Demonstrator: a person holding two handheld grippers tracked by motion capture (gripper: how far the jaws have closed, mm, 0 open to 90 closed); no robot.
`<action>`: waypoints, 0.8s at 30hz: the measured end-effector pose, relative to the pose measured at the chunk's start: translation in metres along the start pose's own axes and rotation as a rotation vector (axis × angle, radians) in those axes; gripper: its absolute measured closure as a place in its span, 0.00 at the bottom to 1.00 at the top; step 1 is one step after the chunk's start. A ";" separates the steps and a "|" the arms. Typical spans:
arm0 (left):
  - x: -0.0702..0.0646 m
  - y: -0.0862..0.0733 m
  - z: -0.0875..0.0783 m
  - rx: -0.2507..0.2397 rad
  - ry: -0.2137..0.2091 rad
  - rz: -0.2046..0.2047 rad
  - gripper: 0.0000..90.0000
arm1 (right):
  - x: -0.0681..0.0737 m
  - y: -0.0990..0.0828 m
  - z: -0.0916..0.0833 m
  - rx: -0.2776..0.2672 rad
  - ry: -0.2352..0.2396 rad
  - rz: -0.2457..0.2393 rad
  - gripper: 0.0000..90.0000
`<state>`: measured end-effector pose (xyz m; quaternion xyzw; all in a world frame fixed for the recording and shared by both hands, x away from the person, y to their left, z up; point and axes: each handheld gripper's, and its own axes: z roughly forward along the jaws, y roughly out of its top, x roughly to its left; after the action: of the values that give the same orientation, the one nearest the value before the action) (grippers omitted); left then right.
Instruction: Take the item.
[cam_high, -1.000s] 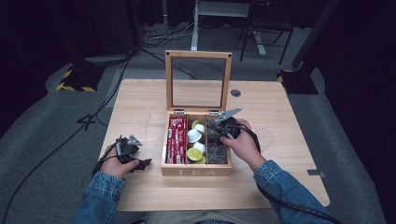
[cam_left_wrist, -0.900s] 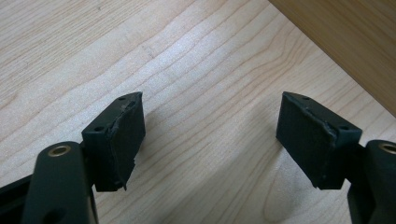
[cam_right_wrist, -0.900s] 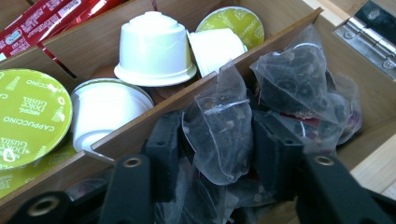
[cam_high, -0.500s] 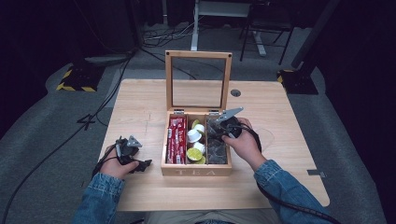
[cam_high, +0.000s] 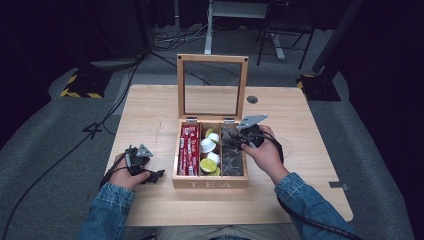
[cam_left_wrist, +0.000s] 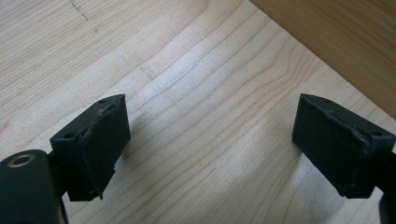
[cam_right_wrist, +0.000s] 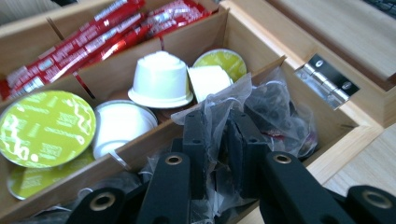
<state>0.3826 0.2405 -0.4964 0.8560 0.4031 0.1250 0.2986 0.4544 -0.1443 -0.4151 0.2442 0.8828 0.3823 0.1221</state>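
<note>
An open wooden tea box (cam_high: 210, 183) stands mid-table with its glass lid (cam_high: 212, 85) upright. It holds red sachets (cam_high: 188, 149) on the left, white and green capsules (cam_high: 209, 152) in the middle and dark packets in clear plastic (cam_high: 230, 155) on the right. My right gripper (cam_high: 243, 141) reaches into the right compartment. In the right gripper view its jaws (cam_right_wrist: 215, 126) are shut on a clear plastic packet (cam_right_wrist: 261, 100). My left gripper (cam_high: 152, 175) rests low over the table, left of the box, open (cam_left_wrist: 210, 126) with bare wood between its pads.
The box wall (cam_left_wrist: 336, 37) lies just beyond the left gripper. A hinge (cam_right_wrist: 329, 81) sits at the box's back edge. Bare tabletop (cam_high: 150, 115) spreads left of the box and at the right (cam_high: 305, 145). Cables trail off the table's left side.
</note>
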 end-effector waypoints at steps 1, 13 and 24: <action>0.000 0.000 0.000 -0.002 0.000 0.001 0.12 | -0.001 0.000 -0.002 -0.010 0.004 0.001 0.87; 0.001 0.000 0.002 -0.015 -0.002 0.012 0.10 | -0.003 0.005 -0.024 -0.107 0.006 0.031 0.88; 0.002 -0.001 0.003 -0.030 -0.006 0.017 0.09 | -0.008 0.005 -0.052 -0.175 -0.009 0.051 0.88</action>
<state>0.3846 0.2413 -0.4995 0.8553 0.3929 0.1309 0.3114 0.4415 -0.1777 -0.3759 0.2566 0.8390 0.4597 0.1373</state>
